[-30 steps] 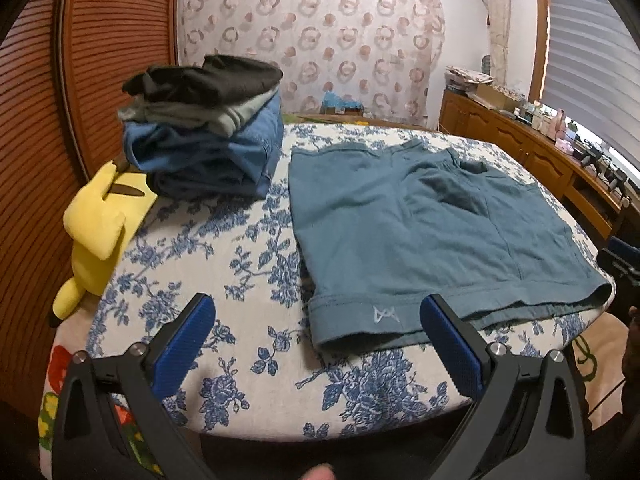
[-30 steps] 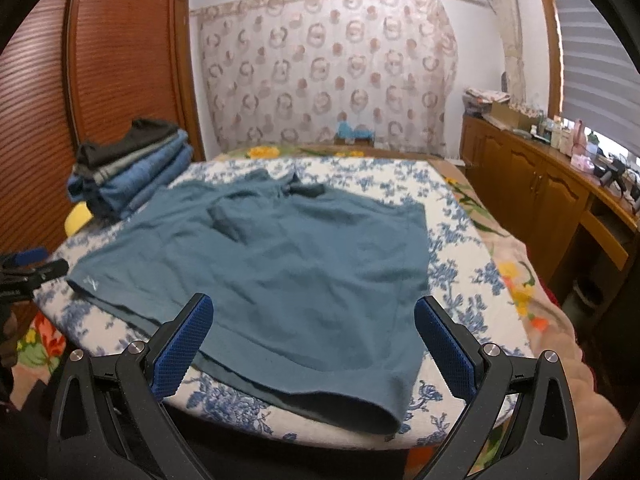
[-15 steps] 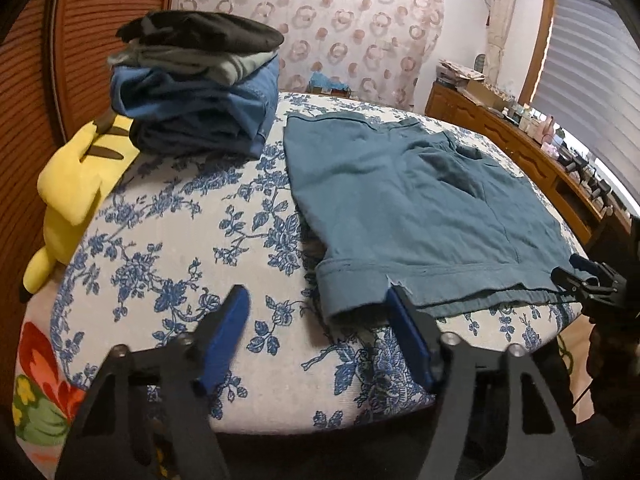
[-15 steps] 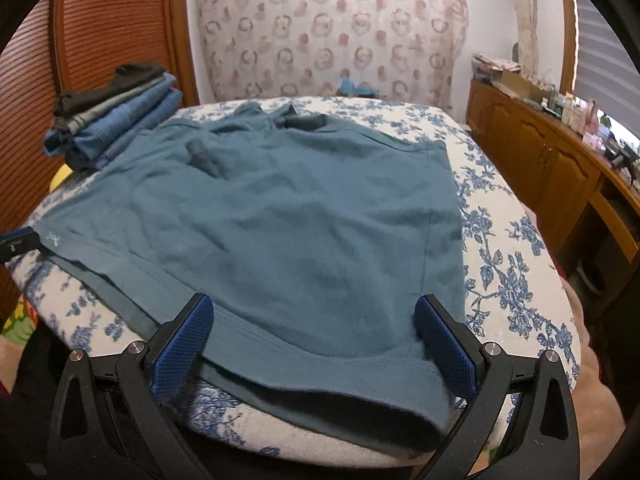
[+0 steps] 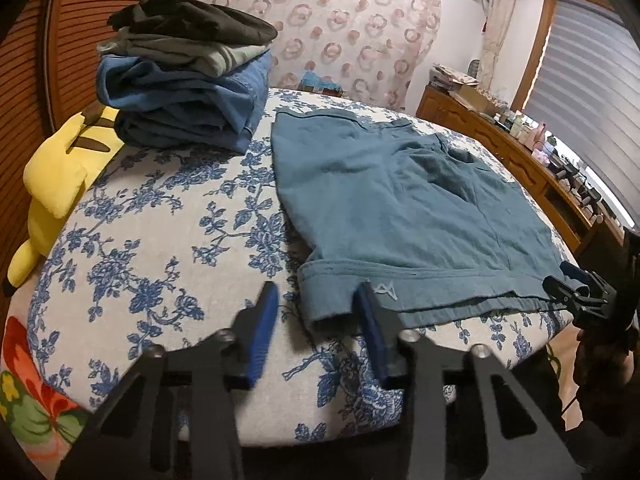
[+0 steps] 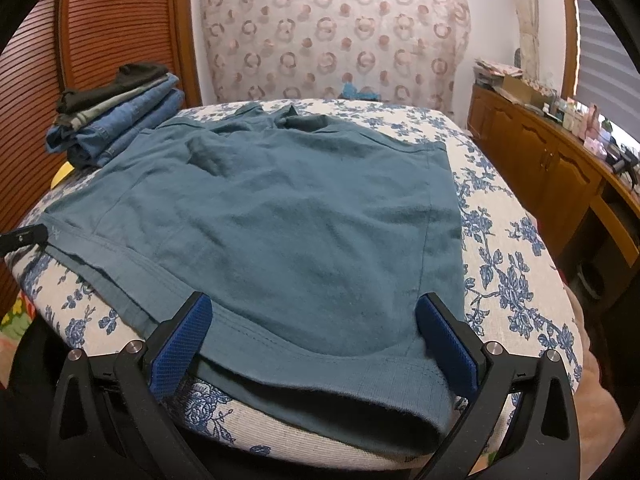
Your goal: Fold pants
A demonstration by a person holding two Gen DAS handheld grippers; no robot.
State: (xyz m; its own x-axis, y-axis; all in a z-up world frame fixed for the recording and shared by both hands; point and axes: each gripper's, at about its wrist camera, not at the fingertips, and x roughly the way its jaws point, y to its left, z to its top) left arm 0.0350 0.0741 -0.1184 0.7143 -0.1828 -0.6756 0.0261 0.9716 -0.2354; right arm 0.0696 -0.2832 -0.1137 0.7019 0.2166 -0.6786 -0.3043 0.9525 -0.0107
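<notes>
Since the earlier frame, both cameras had come in closer to the near hem of the teal pants (image 5: 404, 204), and the left gripper's (image 5: 316, 320) blue pads had drawn in from wide apart to a narrow gap. Its jaws were closing, with the lower left corner of the hem between them; the right pad sat against the cloth edge by a small white logo, the left pad was clear of the fabric, so the corner was not yet pinched.

Seen from the right wrist, the pants (image 6: 288, 216) lay spread flat across the middle of the frame on a white bedspread (image 6: 504, 248) printed with blue flowers, waistband toward the far curtain. In that view the right gripper (image 6: 312, 340) stood with its fingers released and spread wide at the bottom of the frame, the lower right hem lying between them. Whether the pads touched the cloth could not be told. In the left wrist view that gripper showed at the right edge.

At upper left in the left wrist view stood a stack of folded clothes (image 5: 188, 80), denim under grey and black. A yellow plush toy (image 5: 60, 184) lay at the left edge. A patterned curtain (image 5: 340, 32) hung behind, and a wooden cabinet (image 6: 560, 168) ran along the right side
</notes>
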